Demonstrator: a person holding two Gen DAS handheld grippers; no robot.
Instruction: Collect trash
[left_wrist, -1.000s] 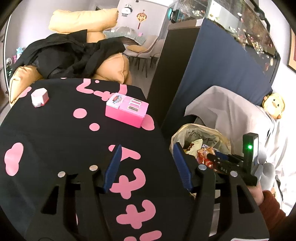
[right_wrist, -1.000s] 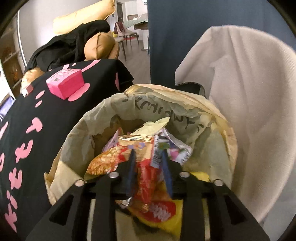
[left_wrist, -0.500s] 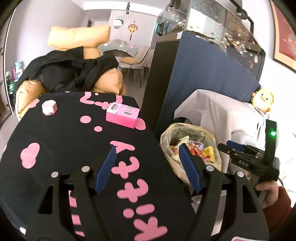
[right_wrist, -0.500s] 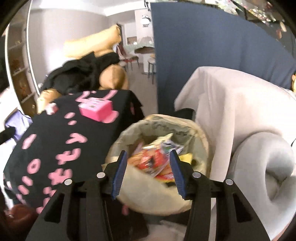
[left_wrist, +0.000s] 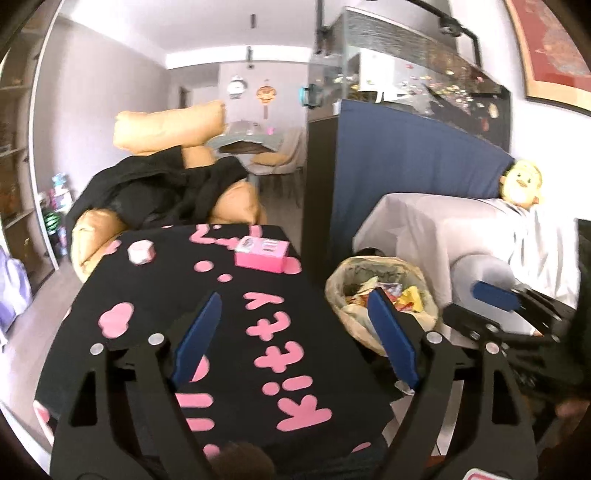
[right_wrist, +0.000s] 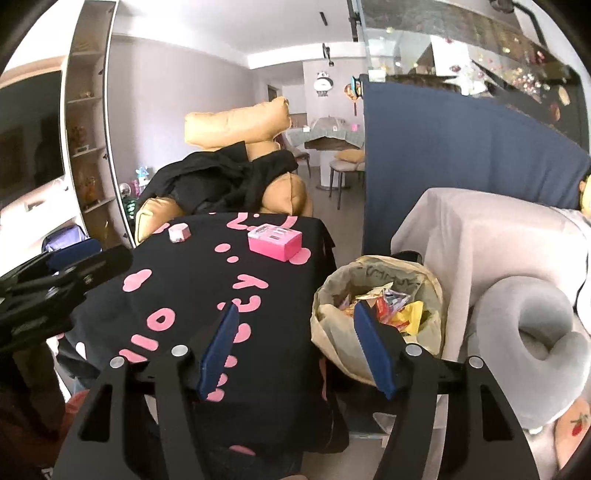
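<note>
Table: a black cloth with pink shapes covers it; a pink box sits near the far right corner, a small pale pink box near the far left edge.
Room: a tan sofa with a black coat thrown over it stands past the far edge; a blue screen stands to the right with a glass tank above it, and a white-draped seat with a grey neck pillow beyond that.
Bin: a bin lined with a pale bag stands on the floor just off the table's right edge, between the table and the draped seat.
Trash: bright wrappers lie piled inside the bin.
Change, right claw: a second ago its pads were down among the wrappers with one pinched between them; now it is pulled up and back, and the whole bin shows below it.
Change, left claw: it has also drawn back and risen, so more of the table and the room shows.
Left claw: jaws wide and opening, nothing between them; it hangs over the table's near right part, the bin beside its right pad.
Right claw: jaws apart and opening, holding nothing; the trash lies past its right pad, not touching it.
</note>
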